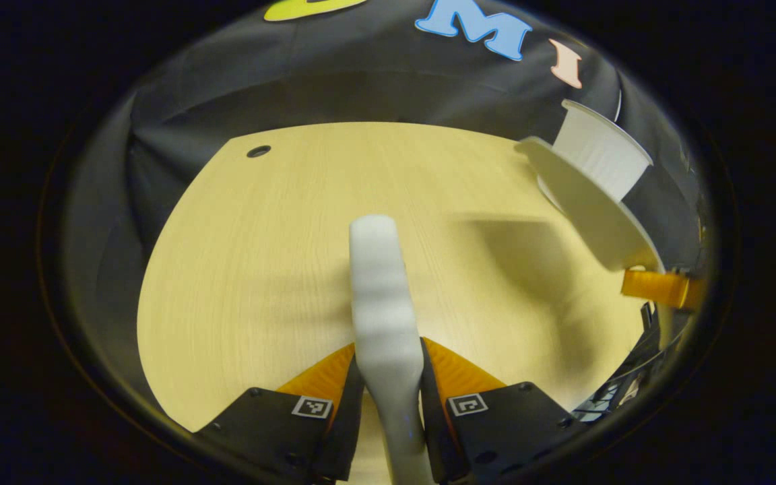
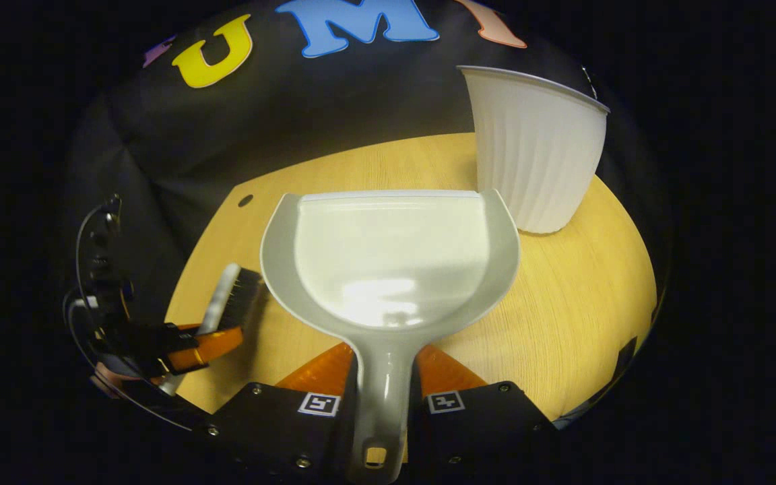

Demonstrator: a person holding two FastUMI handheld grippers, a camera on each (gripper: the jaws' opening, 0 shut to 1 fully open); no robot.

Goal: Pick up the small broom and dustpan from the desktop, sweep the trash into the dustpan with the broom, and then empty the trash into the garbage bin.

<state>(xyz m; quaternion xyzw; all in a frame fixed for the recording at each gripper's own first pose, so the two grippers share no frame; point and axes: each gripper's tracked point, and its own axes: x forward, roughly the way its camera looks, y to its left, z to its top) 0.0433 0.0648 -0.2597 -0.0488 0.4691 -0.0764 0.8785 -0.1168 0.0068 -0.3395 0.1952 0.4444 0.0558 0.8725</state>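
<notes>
1. Two tools are gripped: left gripper (image 1: 388,377) clamps the broom (image 1: 381,283) handle; right gripper (image 2: 383,377) clamps the dustpan (image 2: 388,259) handle.
2. Dustpan pan is empty, held level above the tabletop (image 2: 563,316), suggesting emptying is done.
3. Garbage bin (image 2: 536,162) stands at the tabletop's far right edge.

Black tongs (image 1: 388,377) w/ square markers, screws

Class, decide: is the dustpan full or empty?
Empty: the dustpan, held in the right gripper, shows a bare, shiny scoop with no trash.

Both grippers' fingers (image 1: 334,404) closed tight, level above the desktop (image 1: 260,269).
</notes>
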